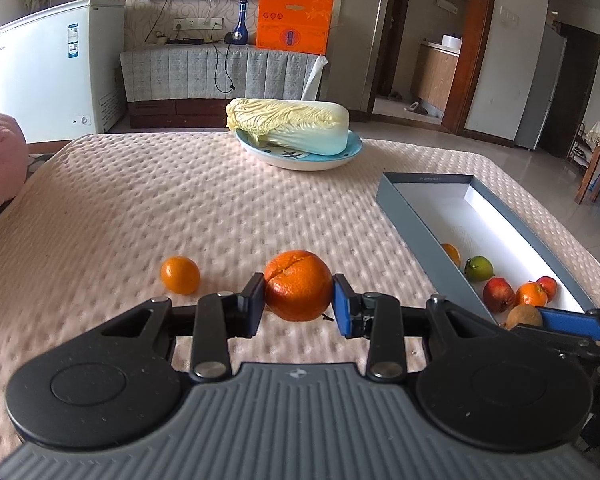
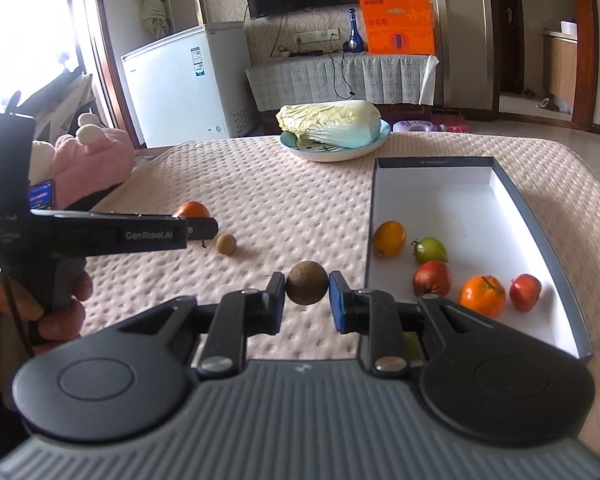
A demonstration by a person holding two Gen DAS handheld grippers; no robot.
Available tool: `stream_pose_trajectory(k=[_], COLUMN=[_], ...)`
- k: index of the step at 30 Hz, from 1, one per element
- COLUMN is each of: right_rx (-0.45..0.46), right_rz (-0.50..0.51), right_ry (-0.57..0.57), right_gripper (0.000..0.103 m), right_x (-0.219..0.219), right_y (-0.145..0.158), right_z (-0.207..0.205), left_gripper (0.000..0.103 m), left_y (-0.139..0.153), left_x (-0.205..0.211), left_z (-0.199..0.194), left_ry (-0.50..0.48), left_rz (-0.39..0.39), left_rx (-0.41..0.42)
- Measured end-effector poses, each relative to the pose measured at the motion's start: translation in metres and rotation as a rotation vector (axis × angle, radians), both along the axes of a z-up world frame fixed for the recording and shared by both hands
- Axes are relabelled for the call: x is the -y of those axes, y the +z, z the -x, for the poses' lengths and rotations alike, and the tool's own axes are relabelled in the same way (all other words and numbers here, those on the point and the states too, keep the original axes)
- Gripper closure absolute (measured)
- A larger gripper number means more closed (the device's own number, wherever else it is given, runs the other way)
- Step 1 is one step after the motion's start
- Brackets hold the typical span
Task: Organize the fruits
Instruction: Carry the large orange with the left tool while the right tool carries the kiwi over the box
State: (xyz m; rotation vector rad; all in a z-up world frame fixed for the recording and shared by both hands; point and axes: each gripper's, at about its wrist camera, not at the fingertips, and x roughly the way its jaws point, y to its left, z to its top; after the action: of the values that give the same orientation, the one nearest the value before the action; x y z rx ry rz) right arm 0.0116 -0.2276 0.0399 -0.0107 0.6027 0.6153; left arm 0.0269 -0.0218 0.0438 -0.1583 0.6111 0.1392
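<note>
The left gripper point(image 1: 299, 300) is clamped on a large orange point(image 1: 298, 285), one pad against each side, the fruit held just above the pink quilted table cover point(image 1: 160, 200). A split in its peel runs across the upper left face, toward the camera; the fruit is near round, so it has no clear long axis. A smaller orange point(image 1: 180, 275) lies on the cover to its left, apart from it.

The right gripper point(image 2: 307, 294) grips a brown round fruit point(image 2: 307, 288) between its pads, just left of the grey box point(image 2: 540, 220). The box is a long rectangle whose long axis runs away from the camera, open side up, white inside. In it lie a yellow-orange fruit point(image 2: 389, 238), a green one point(image 2: 430, 250), a red one point(image 2: 431, 279), an orange point(image 2: 482, 295) and a second red fruit point(image 2: 525, 292), all gathered at the near end.

The right wrist view alone shows a small brown fruit point(image 2: 225, 244) on the cover beside the left gripper's finger, and the hand on that gripper's handle (the left view hides both). The left wrist view alone shows the smaller orange whole; in the right one an orange shape behind the left gripper may be either orange.

Farther back a cabbage point(image 1: 288, 124) lies on its side in a blue plate point(image 1: 340, 156), long axis across the table, leafy end to the left.
</note>
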Motion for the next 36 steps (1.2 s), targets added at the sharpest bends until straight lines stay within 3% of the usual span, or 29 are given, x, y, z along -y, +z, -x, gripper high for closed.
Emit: stream_pose_trajectory(k=[36], right_rx=[-0.016], right_rz=[-0.008], right_ry=[0.047], right_gripper=[0.077], right_x=[-0.010], right_y=[-0.003], right_z=[0.000], left_gripper=[0.062], left_y=[0.009], left_x=[0.004], left_z=[0.001], left_ry=[-0.043], left_rz=[0.014], left_rx=[0.043])
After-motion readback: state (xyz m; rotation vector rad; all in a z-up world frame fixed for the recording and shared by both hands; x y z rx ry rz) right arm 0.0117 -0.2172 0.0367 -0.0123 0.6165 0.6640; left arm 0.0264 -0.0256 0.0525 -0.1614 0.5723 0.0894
